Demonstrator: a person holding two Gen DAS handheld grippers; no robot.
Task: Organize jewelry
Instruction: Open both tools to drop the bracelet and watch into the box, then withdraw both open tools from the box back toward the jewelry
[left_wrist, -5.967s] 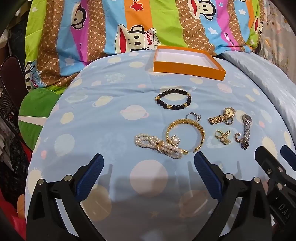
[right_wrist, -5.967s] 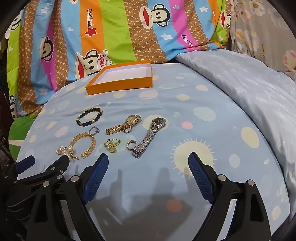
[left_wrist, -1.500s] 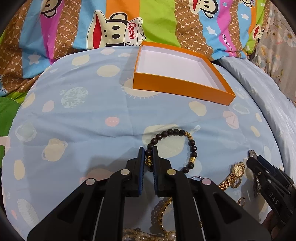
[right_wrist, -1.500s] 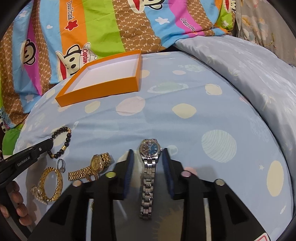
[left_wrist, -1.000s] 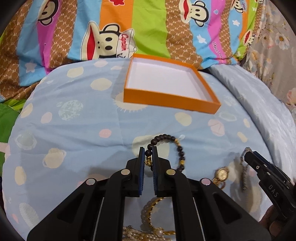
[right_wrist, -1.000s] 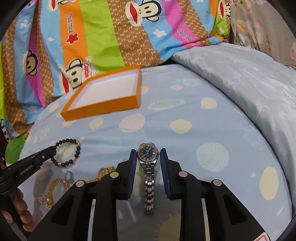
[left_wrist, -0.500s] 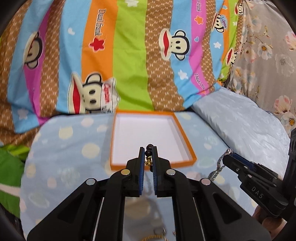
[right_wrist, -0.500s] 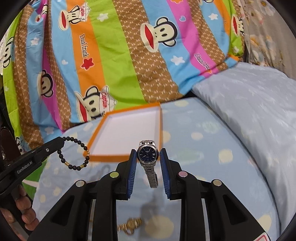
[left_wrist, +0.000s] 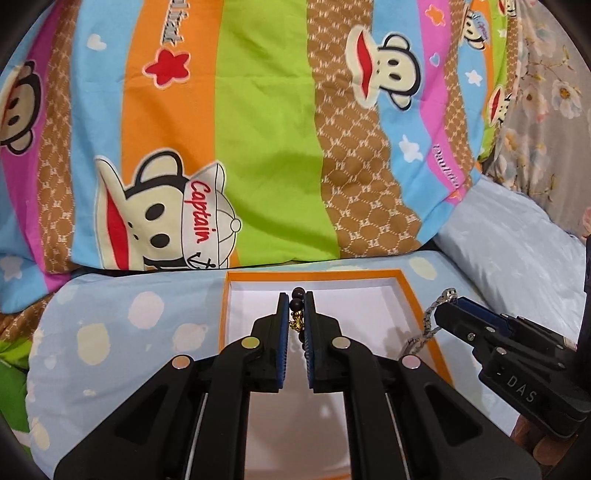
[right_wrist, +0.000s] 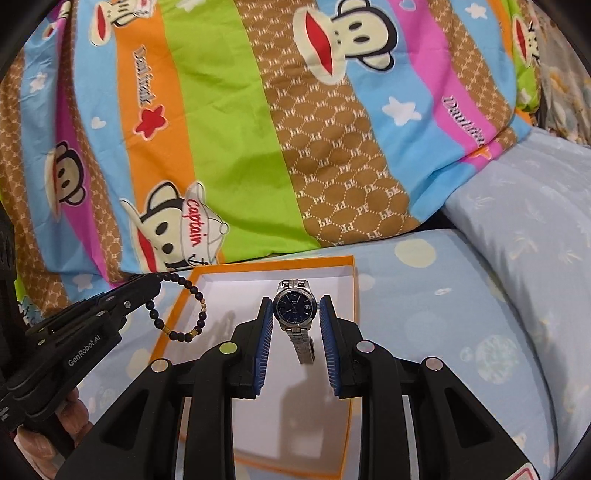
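Note:
My left gripper (left_wrist: 295, 297) is shut on a black bead bracelet (left_wrist: 296, 306) with gold beads and holds it over the orange box (left_wrist: 410, 291) with a white inside. The bracelet hangs as a loop in the right wrist view (right_wrist: 192, 295), over the box's left rim. My right gripper (right_wrist: 295, 306) is shut on a silver watch (right_wrist: 293, 306) with a dark blue dial, held above the box (right_wrist: 352, 291). Its steel band hangs down. In the left wrist view the right gripper (left_wrist: 448, 308) shows at the right with the watch band (left_wrist: 430, 317) dangling.
The box lies on a light blue sheet with pale spots (left_wrist: 110, 332). A striped cartoon-monkey blanket (left_wrist: 258, 147) rises right behind it. A pale blue pillow (right_wrist: 535, 240) lies at the right. The other jewelry is out of view.
Both grippers have lifted their pieces off the sheet and carried them forward. They now hang over the orange box, which looks closer and larger.

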